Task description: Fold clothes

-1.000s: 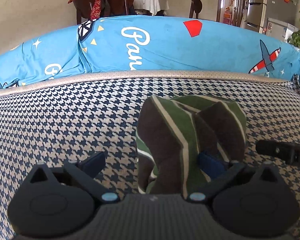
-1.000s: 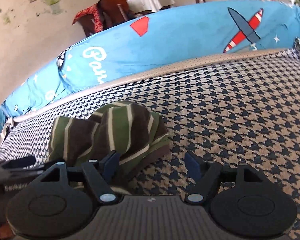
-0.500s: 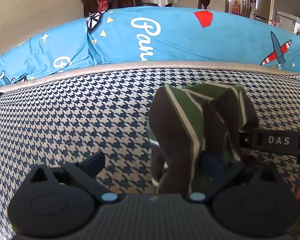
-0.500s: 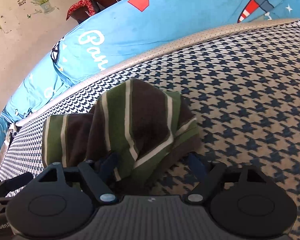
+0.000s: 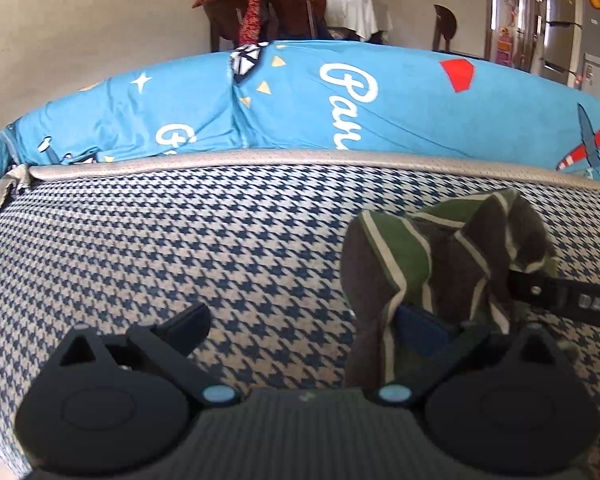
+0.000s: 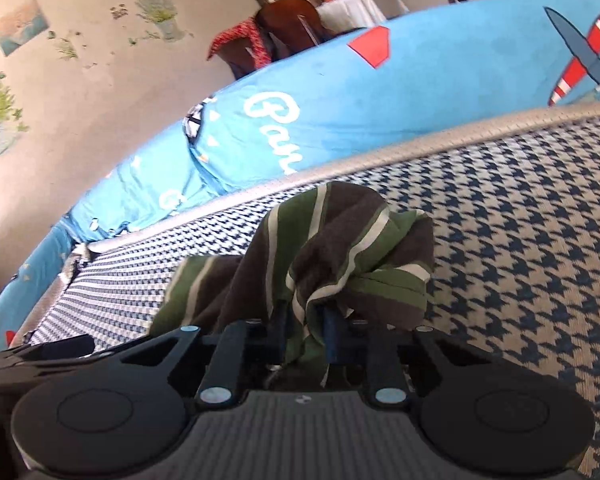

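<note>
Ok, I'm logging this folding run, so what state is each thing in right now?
Striped garment: bunched, not folded, lifted in a peak on the houndstooth cover.
Right claw: shut on the striped garment.
Left claw: open, one finger against the cloth.
Blue bedding: heaped behind the cover.

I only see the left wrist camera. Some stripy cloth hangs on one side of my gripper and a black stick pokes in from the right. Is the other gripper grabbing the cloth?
Observer: Yes. In the right wrist view the right gripper has its jaws shut on a bunched fold of the striped cloth.
Operator: Is all the cloth up in the air?
Observer: No. From that side, part of it trails down to the left onto the checked cover.
Operator: Anything fun on the wall there?
Observer: Flower stickers and small pictures.
</note>
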Tool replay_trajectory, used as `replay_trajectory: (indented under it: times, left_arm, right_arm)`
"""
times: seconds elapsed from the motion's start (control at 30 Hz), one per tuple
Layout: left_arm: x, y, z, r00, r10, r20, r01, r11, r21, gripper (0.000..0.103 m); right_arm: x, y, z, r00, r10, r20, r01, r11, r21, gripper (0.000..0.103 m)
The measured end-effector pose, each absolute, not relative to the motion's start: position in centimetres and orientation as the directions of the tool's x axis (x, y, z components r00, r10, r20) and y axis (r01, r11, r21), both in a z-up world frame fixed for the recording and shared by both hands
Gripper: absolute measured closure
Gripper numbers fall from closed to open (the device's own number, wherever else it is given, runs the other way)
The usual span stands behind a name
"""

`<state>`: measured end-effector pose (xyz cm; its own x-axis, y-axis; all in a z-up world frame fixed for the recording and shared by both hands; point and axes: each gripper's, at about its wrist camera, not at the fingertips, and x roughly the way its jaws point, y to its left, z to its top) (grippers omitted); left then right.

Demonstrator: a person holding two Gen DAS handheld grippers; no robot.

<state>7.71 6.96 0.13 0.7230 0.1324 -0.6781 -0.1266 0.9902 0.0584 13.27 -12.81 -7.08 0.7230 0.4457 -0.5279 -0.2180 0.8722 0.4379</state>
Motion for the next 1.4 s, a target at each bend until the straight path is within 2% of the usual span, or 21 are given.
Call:
replay_trajectory:
  times: [0.27, 0.57, 0.73, 0.8, 0.87, 0.93, 1.17, 1.4]
  left_arm:
    - [7.4, 10.2, 1.7, 0.748, 0.154, -0.645, -0.213, 0.977, -0.015, 0.0]
    - [6.1, 10.2, 3.0, 0.814, 0.04, -0.58, -0.115, 0.989, -0.094, 0.0]
    - [7.2, 9.3, 1.3, 0.774, 0.047, -0.631, -0.096, 0.994, -0.045, 0.0]
    - [7.8, 9.2, 0.5, 0.75, 0.077, -0.657, -0.113, 0.993, -0.013, 0.0]
    - [8.5, 9.0, -0.4, 0.724, 0.107, -0.681, -0.129, 0.991, 0.019, 0.0]
    - [8.9, 9.0, -0.9, 0.707, 0.121, -0.697, -0.139, 0.99, 0.031, 0.0]
    - [9.6, 9.9, -1.5, 0.672, 0.178, -0.719, -0.198, 0.979, 0.057, 0.0]
    - [10.3, 11.2, -1.6, 0.64, 0.221, -0.736, -0.268, 0.962, 0.055, 0.0]
  right_arm:
    - [12.4, -10.0, -6.2, 0.687, 0.549, -0.476, -0.37, 0.828, 0.421, 0.083]
    - [11.0, -6.3, -6.5, 0.606, 0.631, -0.484, -0.527, 0.775, 0.35, 0.083]
    - [10.1, -5.7, -6.5, 0.58, 0.638, -0.507, -0.571, 0.762, 0.306, 0.08]
    - [9.8, -5.9, -6.3, 0.572, 0.636, -0.518, -0.572, 0.762, 0.304, 0.077]
    - [9.5, -6.1, -6.2, 0.563, 0.634, -0.53, -0.573, 0.762, 0.303, 0.064]
    - [9.1, -6.5, -6.0, 0.556, 0.633, -0.539, -0.572, 0.762, 0.304, 0.057]
    - [7.4, -8.8, -5.7, 0.577, 0.602, -0.552, -0.535, 0.789, 0.301, 0.045]
    - [8.0, -11.0, -6.3, 0.61, 0.538, -0.582, -0.445, 0.84, 0.311, 0.04]
